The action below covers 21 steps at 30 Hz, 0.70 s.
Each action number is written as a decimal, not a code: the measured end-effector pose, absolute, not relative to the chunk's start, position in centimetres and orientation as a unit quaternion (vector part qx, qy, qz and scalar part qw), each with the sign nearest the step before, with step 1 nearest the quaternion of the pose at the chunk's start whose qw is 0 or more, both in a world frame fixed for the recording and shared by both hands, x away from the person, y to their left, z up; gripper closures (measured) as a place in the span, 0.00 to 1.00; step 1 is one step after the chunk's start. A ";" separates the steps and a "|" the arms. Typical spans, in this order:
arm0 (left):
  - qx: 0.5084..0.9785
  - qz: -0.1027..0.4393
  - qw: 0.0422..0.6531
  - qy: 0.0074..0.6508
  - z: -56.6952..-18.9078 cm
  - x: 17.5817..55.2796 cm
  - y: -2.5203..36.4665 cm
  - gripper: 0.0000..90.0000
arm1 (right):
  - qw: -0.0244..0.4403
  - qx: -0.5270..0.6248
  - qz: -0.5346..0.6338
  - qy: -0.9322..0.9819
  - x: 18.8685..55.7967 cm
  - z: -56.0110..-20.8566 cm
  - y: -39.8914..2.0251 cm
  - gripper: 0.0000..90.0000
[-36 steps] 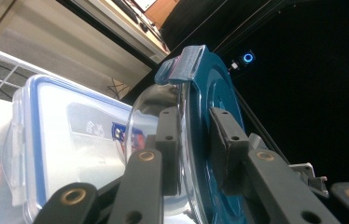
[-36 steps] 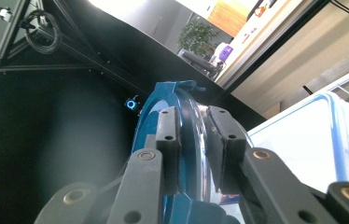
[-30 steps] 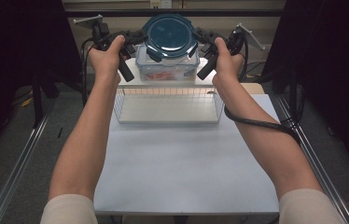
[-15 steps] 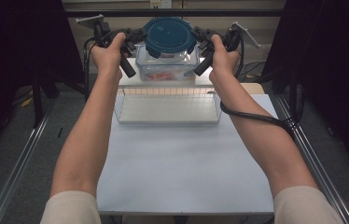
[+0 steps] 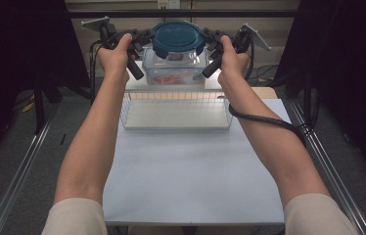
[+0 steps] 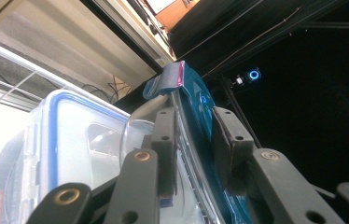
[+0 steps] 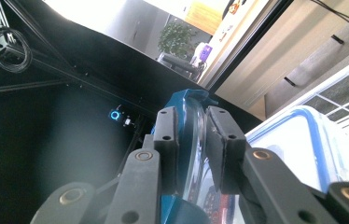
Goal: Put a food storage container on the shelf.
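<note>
**Lidded bowl, held at two edges**

A round bowl (image 5: 178,46) with a teal lid (image 5: 178,38) was held above a clear box (image 5: 173,73), beyond the wire basket (image 5: 176,110) on the tabletop (image 5: 191,171). Its rim was pinched by the left hand-held gripper (image 6: 196,140) and right hand-held gripper (image 7: 192,140). Risk judged: uneven lifting could tilt it, or the thin rim could slip free.

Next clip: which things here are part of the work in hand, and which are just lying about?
In use:
- round teal-lidded container, gripped at both sides
- left hand-held gripper
- right hand-held gripper
- clear rectangular box beneath the container

Lying about:
- wire basket
- white table
</note>
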State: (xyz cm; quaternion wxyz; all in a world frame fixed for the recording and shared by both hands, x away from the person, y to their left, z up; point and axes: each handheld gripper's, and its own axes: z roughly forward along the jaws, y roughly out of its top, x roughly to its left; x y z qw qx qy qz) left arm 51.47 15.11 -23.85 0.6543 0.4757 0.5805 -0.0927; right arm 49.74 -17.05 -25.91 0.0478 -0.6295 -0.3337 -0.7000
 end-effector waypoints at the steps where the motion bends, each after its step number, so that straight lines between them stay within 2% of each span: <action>1: 0.477 -0.088 0.653 0.581 -23.9 51.5 15.1 0.80 | 0.047 -0.630 -0.700 -0.333 49.7 -25.9 -17.0 0.83; 15: 0.478 -0.072 0.659 0.576 -24.3 51.4 15.0 0.79 | 0.020 -0.629 -0.694 -0.349 49.7 -25.8 -16.7 0.81; 21: 0.484 -0.053 0.659 0.573 -24.4 50.9 15.0 0.68 | 0.020 -0.625 -0.698 -0.349 49.3 -25.9 -16.6 0.72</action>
